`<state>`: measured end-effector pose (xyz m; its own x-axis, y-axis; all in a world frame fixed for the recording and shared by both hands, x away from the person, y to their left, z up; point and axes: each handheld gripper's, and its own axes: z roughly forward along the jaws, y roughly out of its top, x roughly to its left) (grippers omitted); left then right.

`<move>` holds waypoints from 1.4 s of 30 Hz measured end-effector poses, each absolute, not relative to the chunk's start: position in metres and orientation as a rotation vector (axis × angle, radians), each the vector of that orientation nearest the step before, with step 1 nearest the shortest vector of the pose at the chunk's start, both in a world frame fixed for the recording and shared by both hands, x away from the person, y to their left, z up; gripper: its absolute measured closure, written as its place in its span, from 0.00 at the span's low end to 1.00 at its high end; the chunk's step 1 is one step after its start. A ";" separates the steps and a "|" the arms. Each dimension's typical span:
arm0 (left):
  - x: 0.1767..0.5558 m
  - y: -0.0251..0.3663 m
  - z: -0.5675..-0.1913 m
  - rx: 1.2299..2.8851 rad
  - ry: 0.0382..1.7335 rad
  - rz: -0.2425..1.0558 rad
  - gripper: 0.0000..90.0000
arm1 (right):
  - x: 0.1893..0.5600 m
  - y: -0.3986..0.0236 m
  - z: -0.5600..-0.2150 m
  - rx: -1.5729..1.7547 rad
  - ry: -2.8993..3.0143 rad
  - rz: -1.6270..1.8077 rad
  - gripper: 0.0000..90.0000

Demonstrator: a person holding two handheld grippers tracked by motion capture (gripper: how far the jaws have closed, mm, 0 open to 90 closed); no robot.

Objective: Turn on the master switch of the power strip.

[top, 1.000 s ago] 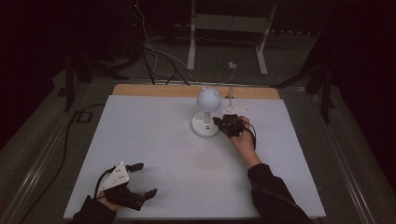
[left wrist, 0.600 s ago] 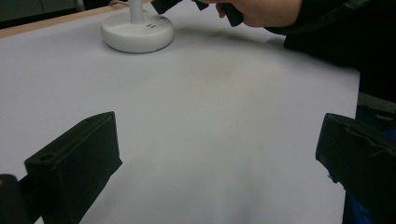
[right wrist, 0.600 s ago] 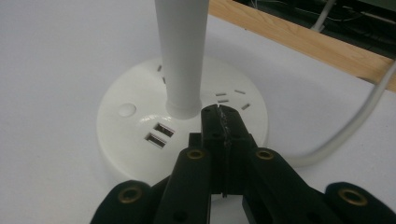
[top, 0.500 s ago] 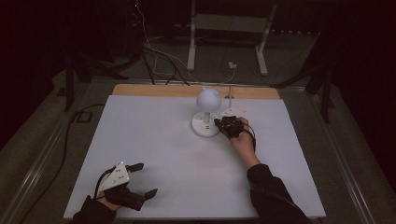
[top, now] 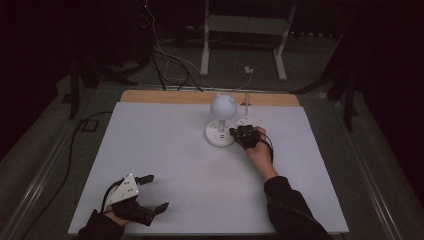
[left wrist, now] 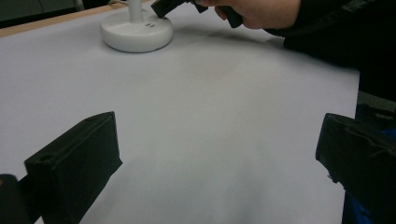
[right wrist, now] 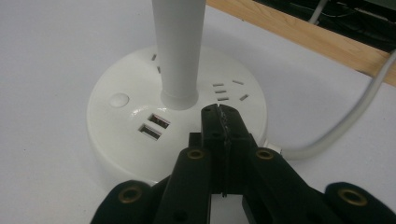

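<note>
A white desk lamp with a globe head (top: 223, 105) stands on a round base (top: 216, 137) at the table's far middle. The base (right wrist: 116, 140) carries two USB ports (right wrist: 154, 126), a round button (right wrist: 118, 99) and plug slots around the stem (right wrist: 177, 51). My right gripper (top: 235, 133) is shut with nothing between its jaws. Its closed tip (right wrist: 219, 112) hovers over the base's right side, just beside the stem; whether it touches I cannot tell. My left gripper (top: 157, 191) rests open at the front left of the white table, jaws wide apart (left wrist: 219, 144) and empty, facing the lamp base (left wrist: 136, 32).
A white cable (right wrist: 336, 126) runs from the base toward the wooden strip (top: 165, 96) at the table's far edge. A small white disc with a thin rod (top: 248, 120) stands behind the right hand. Cables and a metal stand (top: 205, 50) lie on the floor beyond.
</note>
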<state>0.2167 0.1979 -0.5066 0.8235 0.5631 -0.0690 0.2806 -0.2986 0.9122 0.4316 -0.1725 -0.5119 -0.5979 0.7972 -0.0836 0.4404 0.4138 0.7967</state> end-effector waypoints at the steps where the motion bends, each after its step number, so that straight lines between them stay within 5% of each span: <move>1: 0.217 0.198 -0.507 1.897 0.635 0.318 0.00 | 0.431 -0.172 -0.512 1.048 2.216 1.048 1.00; 42: 0.218 0.200 -0.507 1.891 0.642 0.319 0.00 | 0.423 -0.164 -0.509 1.004 2.197 1.073 1.00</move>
